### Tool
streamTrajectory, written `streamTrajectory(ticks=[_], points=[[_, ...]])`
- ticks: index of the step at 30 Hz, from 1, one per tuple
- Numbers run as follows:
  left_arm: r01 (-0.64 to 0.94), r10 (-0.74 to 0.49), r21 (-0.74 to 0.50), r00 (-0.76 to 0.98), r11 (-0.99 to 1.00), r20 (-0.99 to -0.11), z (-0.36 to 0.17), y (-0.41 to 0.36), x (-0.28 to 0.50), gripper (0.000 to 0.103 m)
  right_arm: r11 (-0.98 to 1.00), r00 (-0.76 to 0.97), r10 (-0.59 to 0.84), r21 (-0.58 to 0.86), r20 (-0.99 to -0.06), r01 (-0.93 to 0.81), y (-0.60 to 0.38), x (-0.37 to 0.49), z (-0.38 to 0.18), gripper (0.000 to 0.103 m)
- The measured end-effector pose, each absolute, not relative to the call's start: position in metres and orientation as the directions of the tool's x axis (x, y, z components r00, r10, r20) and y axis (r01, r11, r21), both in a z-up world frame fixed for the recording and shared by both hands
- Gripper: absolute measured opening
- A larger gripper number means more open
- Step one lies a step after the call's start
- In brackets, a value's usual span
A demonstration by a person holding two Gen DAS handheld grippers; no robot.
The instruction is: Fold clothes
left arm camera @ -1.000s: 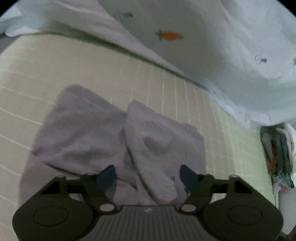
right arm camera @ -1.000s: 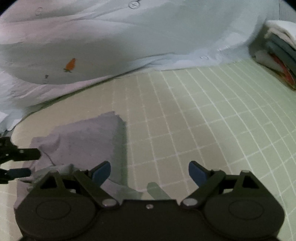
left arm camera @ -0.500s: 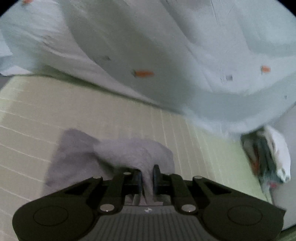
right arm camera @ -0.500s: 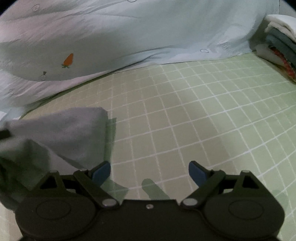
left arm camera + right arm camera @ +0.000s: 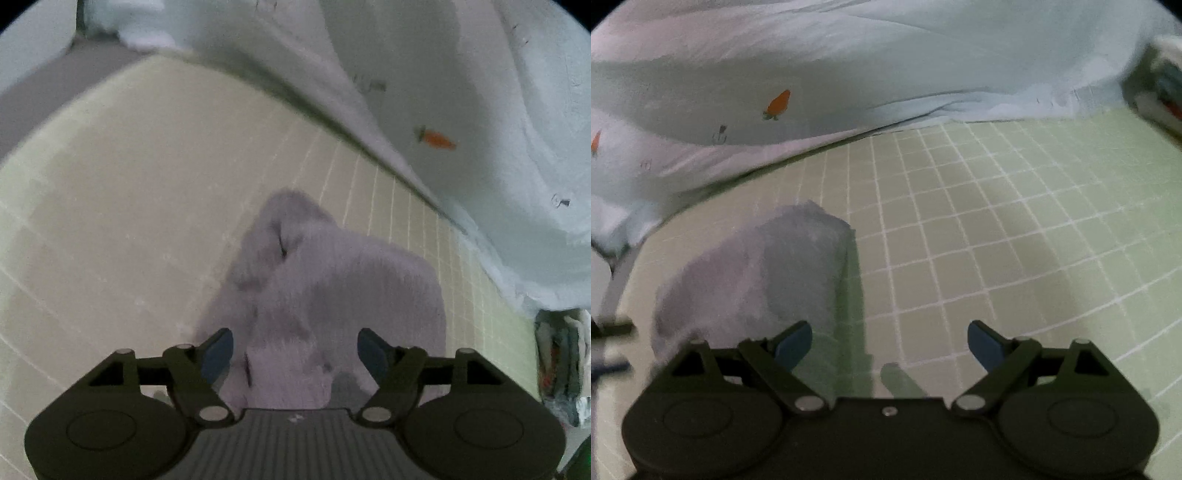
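A small grey-lilac fleecy garment [image 5: 332, 288] lies bunched on the pale green checked sheet [image 5: 129, 192]. My left gripper [image 5: 295, 350] hovers over its near end with the jaws opening; the cloth lies beneath and between the blue pads [image 5: 218, 350], which do not press on it. In the right wrist view the same garment [image 5: 768, 266] sits at the lower left. My right gripper [image 5: 890, 347] stands open over bare sheet [image 5: 997, 240] just right of the garment, with nothing between its fingers. The left gripper's tips [image 5: 609, 347] show at that view's left edge.
A pale blue quilt with carrot prints [image 5: 461, 110] [image 5: 849, 66] is heaped along the far side of the bed. A stack of folded clothes [image 5: 561, 362] [image 5: 1160, 92] sits at the right. The mattress edge [image 5: 74, 74] drops off at the far left.
My left gripper shut on the garment, lifted it and carried it across, then let go; its jaws now stand apart above the dropped cloth. The right gripper drifted slightly and stayed open.
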State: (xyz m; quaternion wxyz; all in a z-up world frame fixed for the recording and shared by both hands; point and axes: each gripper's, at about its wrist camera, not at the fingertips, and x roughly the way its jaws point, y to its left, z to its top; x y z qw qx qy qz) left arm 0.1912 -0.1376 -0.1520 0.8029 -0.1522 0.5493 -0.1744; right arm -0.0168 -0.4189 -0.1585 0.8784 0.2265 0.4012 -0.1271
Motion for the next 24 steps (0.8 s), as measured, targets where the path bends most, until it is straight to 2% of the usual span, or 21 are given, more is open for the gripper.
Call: streamTrajectory(ticks=[3,5,6,7,9,10,14,16,20,24], points=[[0.093,-0.454,-0.446,0.262,0.890,-0.852,-0.174,-0.144,0.189,0.073,0.811,0.644,0.009,0.382,-0.765,0.442,-0.420,0.000,-0.163,0.092],[0.106,-0.454,-0.442,0.242,0.891,-0.857,-0.182,-0.145,0.183,0.066,0.779,0.638,0.049,0.429,-0.768,0.457,-0.418,0.010,-0.168,0.092],[0.114,-0.454,-0.440,0.233,0.891,-0.860,-0.186,-0.146,0.180,0.051,0.765,0.633,0.080,0.454,-0.770,0.456,-0.416,0.014,-0.172,0.092],[0.116,-0.457,-0.442,0.219,0.889,-0.862,-0.189,-0.146,0.178,0.032,0.753,0.625,0.106,0.473,-0.773,0.457,-0.414,0.016,-0.176,0.091],[0.108,-0.463,-0.450,0.198,0.886,-0.864,-0.191,-0.141,0.173,0.014,0.738,0.603,0.139,0.488,-0.785,0.465,-0.409,0.014,-0.181,0.087],[0.106,-0.470,-0.458,0.194,0.882,-0.861,-0.191,-0.138,0.172,0.013,0.738,0.592,0.141,0.483,-0.794,0.472,-0.406,0.010,-0.182,0.085],[0.113,-0.514,-0.501,0.199,0.858,-0.835,-0.184,-0.129,0.164,0.012,0.748,0.551,0.142,0.454,-0.822,0.485,-0.402,-0.022,-0.178,0.065],[0.122,-0.520,-0.505,0.196,0.854,-0.831,-0.182,-0.126,0.159,0.012,0.752,0.532,0.142,0.440,-0.835,0.490,-0.400,-0.038,-0.175,0.066],[0.154,-0.513,-0.491,0.192,0.858,-0.836,-0.180,-0.124,0.149,0.012,0.760,0.476,0.117,0.387,-0.872,0.523,-0.395,-0.056,-0.179,0.055],[0.168,-0.516,-0.491,0.187,0.855,-0.836,-0.180,-0.125,0.147,0.012,0.690,0.554,0.101,0.459,-0.826,0.560,-0.401,-0.066,-0.173,0.055]])
